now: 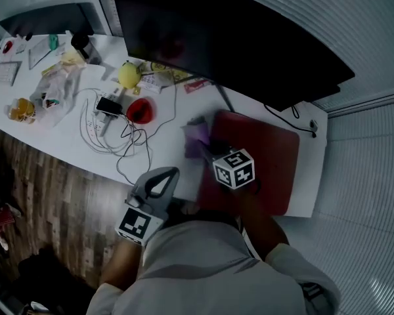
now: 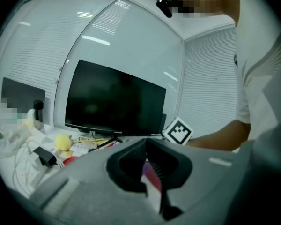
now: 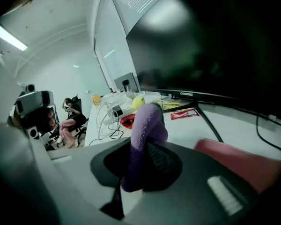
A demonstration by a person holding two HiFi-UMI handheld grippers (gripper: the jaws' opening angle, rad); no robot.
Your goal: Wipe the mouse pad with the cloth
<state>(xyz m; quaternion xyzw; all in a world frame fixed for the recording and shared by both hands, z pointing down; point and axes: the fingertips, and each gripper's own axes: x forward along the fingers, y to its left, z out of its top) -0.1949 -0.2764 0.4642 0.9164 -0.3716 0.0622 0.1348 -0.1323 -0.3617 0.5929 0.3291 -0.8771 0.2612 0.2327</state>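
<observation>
Purple cloth [image 3: 147, 121] clamped in right claw [image 3: 148, 146] at red pad's [image 1: 269, 156] left edge; left claw [image 2: 146, 142] clenched empty, so the unheld pad may slide.

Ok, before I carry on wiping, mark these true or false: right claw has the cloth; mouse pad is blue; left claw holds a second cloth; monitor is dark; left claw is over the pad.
1. The right claw grips the purple cloth. True.
2. The mouse pad is blue. False: it is red.
3. The left claw holds a second cloth. False: it is shut on nothing.
4. The monitor is dark. True.
5. The left claw is over the mouse pad. False: it sits off the table's near edge, left of the pad.
</observation>
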